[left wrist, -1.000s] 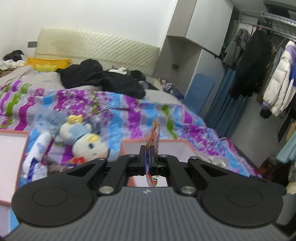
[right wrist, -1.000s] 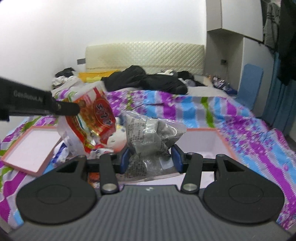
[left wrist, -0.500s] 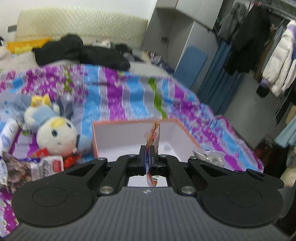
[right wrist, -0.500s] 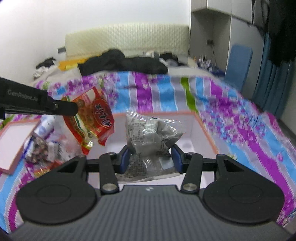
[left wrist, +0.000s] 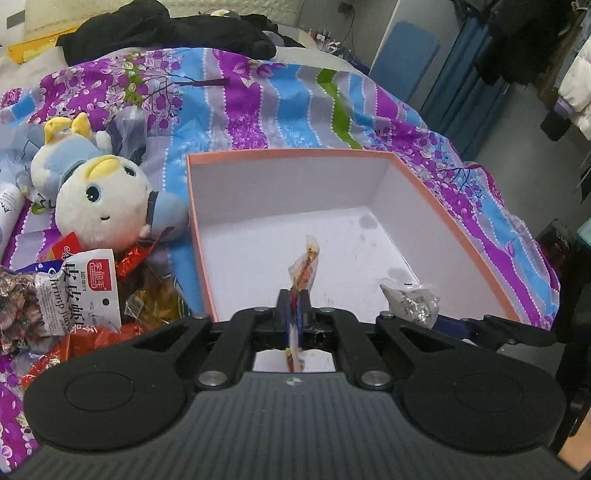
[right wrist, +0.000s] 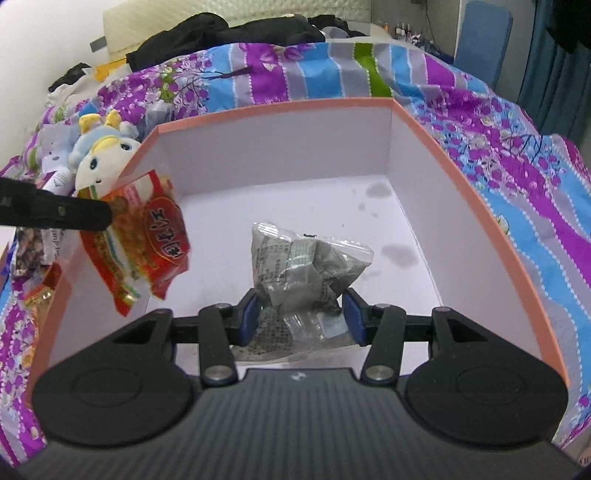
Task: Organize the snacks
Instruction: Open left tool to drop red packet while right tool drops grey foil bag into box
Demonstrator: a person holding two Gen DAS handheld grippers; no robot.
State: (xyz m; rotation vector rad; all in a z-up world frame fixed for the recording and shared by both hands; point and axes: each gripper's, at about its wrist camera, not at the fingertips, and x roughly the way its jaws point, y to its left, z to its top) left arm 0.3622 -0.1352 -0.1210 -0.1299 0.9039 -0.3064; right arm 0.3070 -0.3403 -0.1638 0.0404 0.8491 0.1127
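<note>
An orange-rimmed box (left wrist: 288, 154) with a white inside lies open on the bed. My left gripper (left wrist: 294, 310) is shut on a thin red snack packet (left wrist: 306, 264), seen edge-on above the box floor. In the right wrist view that red packet (right wrist: 147, 236) hangs over the box's left side (right wrist: 277, 105) from the left gripper's finger (right wrist: 55, 214). My right gripper (right wrist: 299, 317) is shut on a clear bag of grey wrapped snacks (right wrist: 303, 262), low inside the box. The same bag (left wrist: 410, 302) shows at the right of the left wrist view.
A plush doll (left wrist: 99, 199) and a heap of snack packets (left wrist: 85, 291) lie left of the box on the striped purple blanket (left wrist: 258, 96). Black clothes (left wrist: 166, 26) lie farther back. A blue chair (left wrist: 402, 62) and hanging coats stand at the right.
Both grippers have come down and tipped forward, from above the bed to over the inside of the box. Each keeps its packet.
</note>
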